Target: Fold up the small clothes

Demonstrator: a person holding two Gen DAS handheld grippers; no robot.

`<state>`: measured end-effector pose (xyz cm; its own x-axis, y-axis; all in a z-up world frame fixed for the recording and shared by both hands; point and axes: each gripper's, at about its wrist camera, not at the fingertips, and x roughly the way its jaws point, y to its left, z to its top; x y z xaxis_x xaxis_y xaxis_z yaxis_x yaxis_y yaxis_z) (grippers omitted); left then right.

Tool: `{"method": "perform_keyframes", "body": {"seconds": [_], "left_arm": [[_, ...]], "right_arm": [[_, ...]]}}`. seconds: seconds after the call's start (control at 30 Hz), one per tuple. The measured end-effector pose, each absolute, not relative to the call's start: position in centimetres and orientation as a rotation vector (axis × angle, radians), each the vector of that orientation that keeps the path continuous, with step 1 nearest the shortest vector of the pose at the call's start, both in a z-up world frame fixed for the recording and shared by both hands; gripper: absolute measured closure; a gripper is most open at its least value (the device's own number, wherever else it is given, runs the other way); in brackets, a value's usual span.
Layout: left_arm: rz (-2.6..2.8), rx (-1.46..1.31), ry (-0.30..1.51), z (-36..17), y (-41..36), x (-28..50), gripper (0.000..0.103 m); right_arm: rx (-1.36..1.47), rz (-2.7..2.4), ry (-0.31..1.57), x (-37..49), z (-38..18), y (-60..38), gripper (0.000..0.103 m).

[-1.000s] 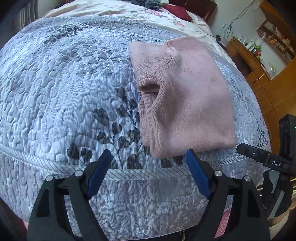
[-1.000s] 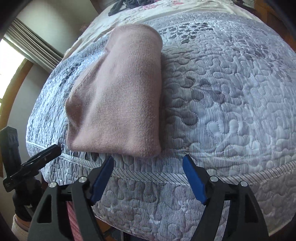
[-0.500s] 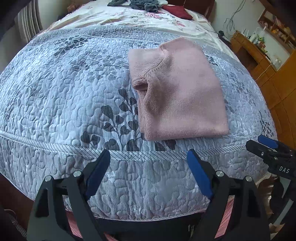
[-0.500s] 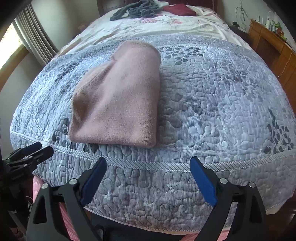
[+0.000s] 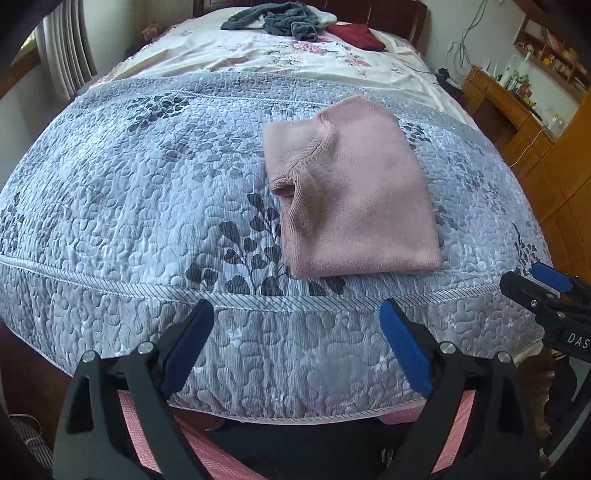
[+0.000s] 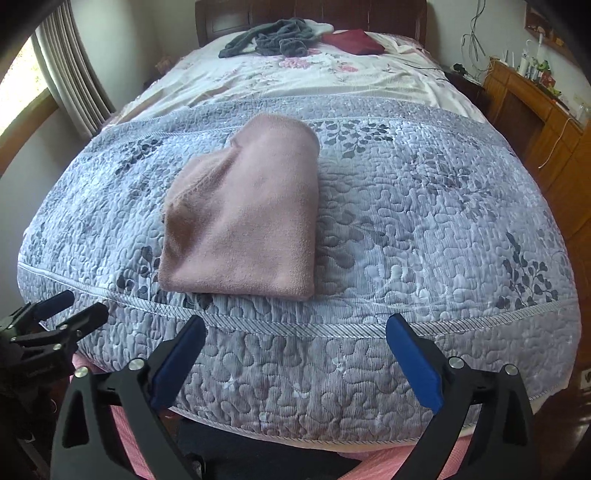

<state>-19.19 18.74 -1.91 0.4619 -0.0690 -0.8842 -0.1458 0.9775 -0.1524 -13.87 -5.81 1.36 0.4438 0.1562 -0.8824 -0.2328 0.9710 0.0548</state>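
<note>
A folded pink sweater lies flat on the grey quilt, near the foot edge of the bed and just inside the quilt's piped seam. Nothing in either view is a container; the quilt alone carries the sweater.

The left gripper hangs off the foot edge, its jaws spread wide with nothing between them, apart from the sweater. The right gripper is likewise wide open and empty, off the same edge.

The left view shows the sweater's ribbed collar and layered folds along its left side; the right view shows mostly a smooth folded face with the fold edge on its right. In the left view the right gripper's blue tips appear at the right border; in the right view the left gripper's tips appear at the lower left.

Toward the head edge, on a floral sheet, lie grey clothes and a dark red item. The right view alone shows a window and the headboard. A wooden cabinet stands beside the bed's right edge.
</note>
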Motion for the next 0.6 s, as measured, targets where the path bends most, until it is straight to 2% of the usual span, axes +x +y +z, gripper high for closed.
{"method": "perform_keyframes", "body": {"seconds": [0.6], "left_arm": [[0.090,-0.140,1.044,1.6,16.9,-21.6,0.012]], "right_arm": [[-0.082,0.211,1.059,-16.3,4.6,-5.5,0.004]]}}
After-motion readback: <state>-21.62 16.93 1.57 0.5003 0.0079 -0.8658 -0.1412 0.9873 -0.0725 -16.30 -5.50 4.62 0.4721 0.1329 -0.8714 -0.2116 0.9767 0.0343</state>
